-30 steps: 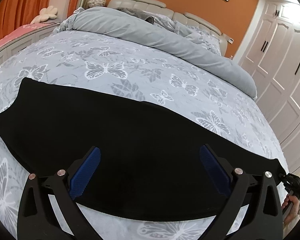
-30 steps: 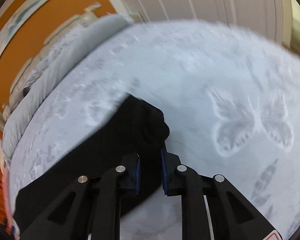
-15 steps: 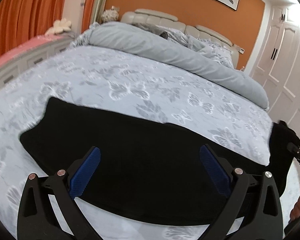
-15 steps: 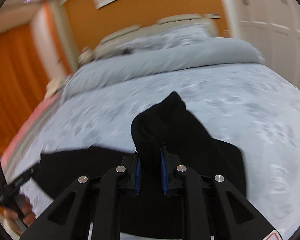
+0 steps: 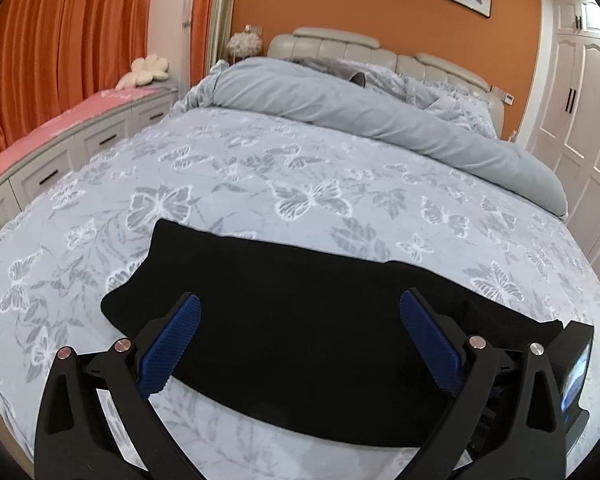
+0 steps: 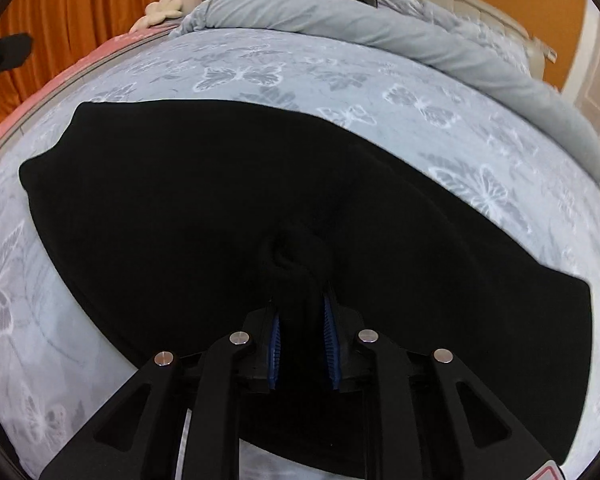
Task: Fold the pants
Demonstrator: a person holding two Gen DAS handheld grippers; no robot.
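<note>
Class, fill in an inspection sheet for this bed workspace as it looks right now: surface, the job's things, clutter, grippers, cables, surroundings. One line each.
Surface: bed with butterfly-print cover, smooth where the work lies.
Job's things: black pants lying flat across the cover; one end is bunched and carried over the rest.
Clutter: rolled grey duvet at the head end.
Grippers: left gripper wide open above the pants, holding nothing; right gripper has the bunched cloth between its pads, its jaws just been opening.
Cables: nothing seen.
Surroundings: orange curtains, white wardrobe doors, padded headboard.
</note>
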